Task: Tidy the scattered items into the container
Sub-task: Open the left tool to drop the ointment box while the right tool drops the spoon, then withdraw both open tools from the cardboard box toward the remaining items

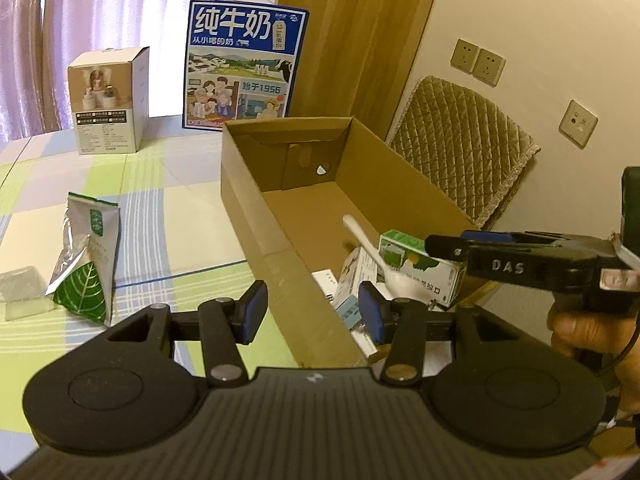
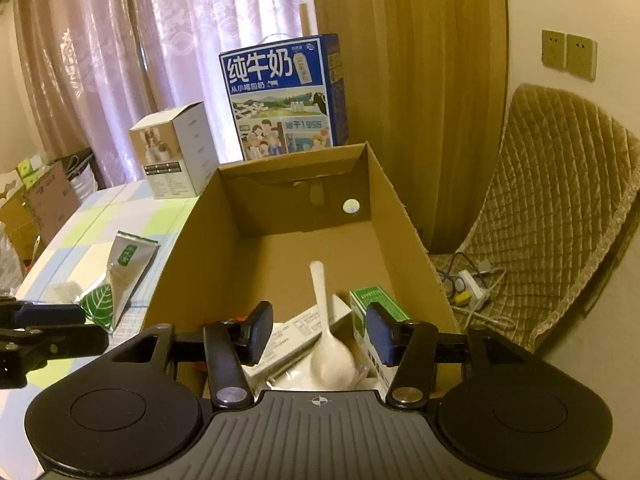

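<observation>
An open cardboard box (image 1: pixel 256 200) (image 2: pixel 188 264) stands on the checked tablecloth. Inside lie a white spoon (image 2: pixel 326 344) (image 1: pixel 368 248), a green-and-white carton (image 2: pixel 374 308) (image 1: pixel 416 268) and flat white packets (image 2: pixel 288 340). A silver-and-green pouch (image 1: pixel 90 256) (image 2: pixel 120 272) stands on the cloth left of the box, with a clear plastic packet (image 1: pixel 20 288) beside it. My left gripper (image 1: pixel 312 312) is open and empty over the box's near left wall. My right gripper (image 2: pixel 318 332) is open and empty above the spoon; it also shows in the left wrist view (image 1: pixel 444 246).
A blue milk case (image 1: pixel 244 68) (image 2: pixel 284 96) and a white product box (image 1: pixel 108 100) (image 2: pixel 176 152) stand behind the cardboard box. A quilted chair (image 2: pixel 560 208) with a power strip (image 2: pixel 472 284) is to the right. Cartons are piled at far left (image 2: pixel 36 200).
</observation>
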